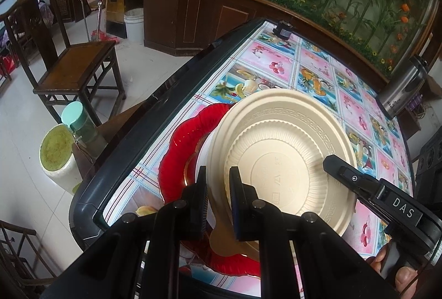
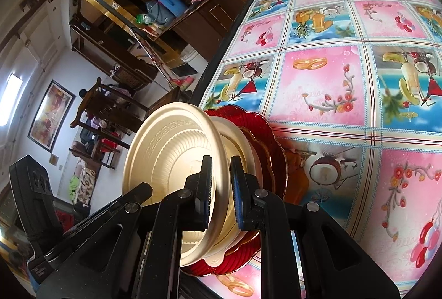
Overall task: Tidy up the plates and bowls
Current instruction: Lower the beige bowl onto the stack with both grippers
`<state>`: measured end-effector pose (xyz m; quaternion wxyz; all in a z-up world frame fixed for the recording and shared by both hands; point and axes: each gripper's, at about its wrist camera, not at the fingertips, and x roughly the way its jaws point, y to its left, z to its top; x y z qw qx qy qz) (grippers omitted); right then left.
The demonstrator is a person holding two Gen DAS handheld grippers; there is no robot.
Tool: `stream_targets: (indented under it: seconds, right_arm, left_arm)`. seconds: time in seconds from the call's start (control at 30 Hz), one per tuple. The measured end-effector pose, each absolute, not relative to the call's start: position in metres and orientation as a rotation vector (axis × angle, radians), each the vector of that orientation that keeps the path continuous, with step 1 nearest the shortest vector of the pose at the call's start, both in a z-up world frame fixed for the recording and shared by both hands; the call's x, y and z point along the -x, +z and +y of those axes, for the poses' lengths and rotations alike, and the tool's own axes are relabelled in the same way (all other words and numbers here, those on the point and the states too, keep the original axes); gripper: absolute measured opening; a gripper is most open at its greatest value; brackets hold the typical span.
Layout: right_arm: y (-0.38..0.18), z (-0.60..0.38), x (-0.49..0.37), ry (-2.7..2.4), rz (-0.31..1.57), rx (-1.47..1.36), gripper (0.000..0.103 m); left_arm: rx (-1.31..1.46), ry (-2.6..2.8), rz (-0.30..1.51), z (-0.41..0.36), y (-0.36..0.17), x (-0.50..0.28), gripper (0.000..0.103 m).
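Note:
A cream ribbed bowl (image 1: pixel 276 150) (image 2: pixel 171 155) hangs tilted over a stack near the table's left edge. My left gripper (image 1: pixel 219 188) is shut on its near rim. My right gripper (image 2: pixel 221 188) is shut on the opposite rim, and one of its fingers (image 1: pixel 339 169) shows inside the bowl in the left wrist view. Under the bowl lies a red scalloped plate (image 1: pixel 182 144) (image 2: pixel 265 127) with a pale plate (image 1: pixel 203 152) (image 2: pixel 234 133) on it. Whether the bowl touches that stack I cannot tell.
The table carries a bright pink and blue patterned cloth (image 1: pixel 317 69) (image 2: pixel 317 83) inside a dark raised rim (image 1: pixel 154 111). A steel flask (image 1: pixel 400 94) stands at the right edge and a small black device (image 1: pixel 283 29) at the far edge. A wooden chair (image 1: pixel 77 64) and a green-capped bottle (image 1: pixel 77 122) stand off to the left.

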<state>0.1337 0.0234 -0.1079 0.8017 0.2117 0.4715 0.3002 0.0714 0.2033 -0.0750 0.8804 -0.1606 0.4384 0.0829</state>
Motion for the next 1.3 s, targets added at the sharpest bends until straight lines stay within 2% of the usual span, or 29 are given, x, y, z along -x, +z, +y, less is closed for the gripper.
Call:
stream_targets:
  seconds: [1.13, 1.17, 1.3]
  right_arm:
    - [-0.118, 0.028, -0.139, 0.642, 1.024, -0.459, 0.015]
    - [-0.118, 0.028, -0.138, 0.639, 1.018, -0.452, 0.015]
    - [-0.11, 0.026, -0.132, 0.639, 0.962, -0.386, 0.015]
  left_arm:
    - [0.224, 0.245, 0.899, 0.197, -0.079, -0.078, 0.015]
    - [0.212, 0.252, 0.898, 0.197, -0.079, -0.078, 0.017]
    - [0.13, 0.341, 0.851, 0.198, -0.073, -0.071, 0.056]
